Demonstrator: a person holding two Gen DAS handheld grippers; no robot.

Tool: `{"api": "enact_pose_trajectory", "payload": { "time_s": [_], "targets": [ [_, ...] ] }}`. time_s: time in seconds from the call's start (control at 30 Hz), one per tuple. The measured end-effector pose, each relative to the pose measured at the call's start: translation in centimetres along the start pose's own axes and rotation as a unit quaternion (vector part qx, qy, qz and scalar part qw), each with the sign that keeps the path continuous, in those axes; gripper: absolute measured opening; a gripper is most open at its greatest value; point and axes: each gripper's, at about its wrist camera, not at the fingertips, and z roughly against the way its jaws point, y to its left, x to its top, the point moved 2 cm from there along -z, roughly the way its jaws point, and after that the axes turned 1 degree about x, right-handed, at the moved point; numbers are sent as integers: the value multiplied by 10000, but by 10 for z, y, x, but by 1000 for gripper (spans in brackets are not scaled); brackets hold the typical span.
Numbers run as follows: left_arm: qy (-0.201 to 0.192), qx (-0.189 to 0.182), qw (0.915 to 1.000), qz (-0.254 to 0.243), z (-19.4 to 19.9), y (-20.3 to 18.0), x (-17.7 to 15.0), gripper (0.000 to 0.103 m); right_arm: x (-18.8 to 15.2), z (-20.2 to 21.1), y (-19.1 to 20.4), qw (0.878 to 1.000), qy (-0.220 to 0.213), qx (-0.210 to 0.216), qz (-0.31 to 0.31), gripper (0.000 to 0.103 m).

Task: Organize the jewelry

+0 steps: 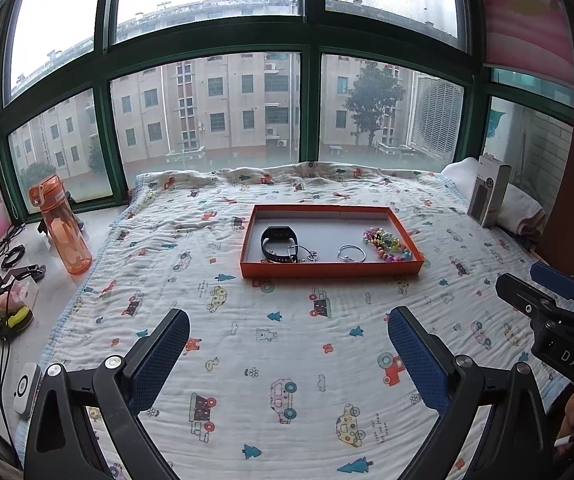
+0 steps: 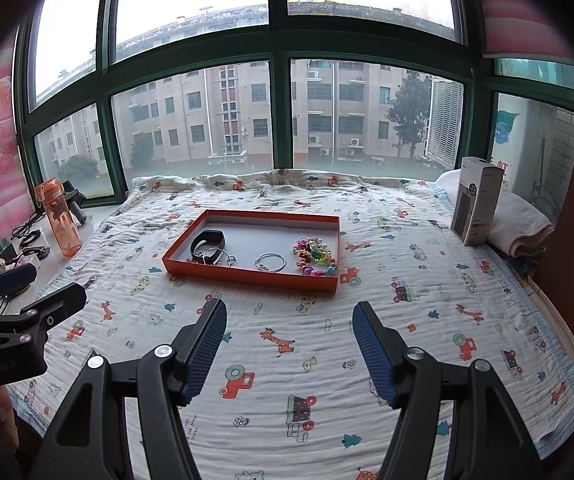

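Note:
An orange shallow tray (image 1: 327,269) (image 2: 247,276) lies on the patterned blanket, well ahead of both grippers. Inside it sit a black wristband (image 1: 279,240) (image 2: 207,245), a silver bangle (image 1: 352,253) (image 2: 270,262), a thin silver ring piece (image 1: 306,253) (image 2: 227,258) and a colourful bead string (image 1: 387,244) (image 2: 315,256). My left gripper (image 1: 287,324) hovers open over the blanket with nothing between its blue pads. My right gripper (image 2: 289,316) is open too and holds nothing. Each gripper shows at the other view's edge.
An orange water bottle (image 1: 61,226) (image 2: 59,218) stands on the sill at left, beside cables and small gadgets (image 1: 11,276). A grey upright box (image 1: 489,192) (image 2: 477,200) leans on folded towels (image 2: 523,228) at right. Green-framed windows close off the far side.

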Motion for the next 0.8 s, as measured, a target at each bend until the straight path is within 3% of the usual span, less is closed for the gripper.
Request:
{"api": "enact_pose_trajectory", "payload": {
  "time_s": [0.8],
  "targets": [
    [45,76,10000,30,-3,5,-2,103,-1,0,0,10000,14,0,5,72]
  ]
}}
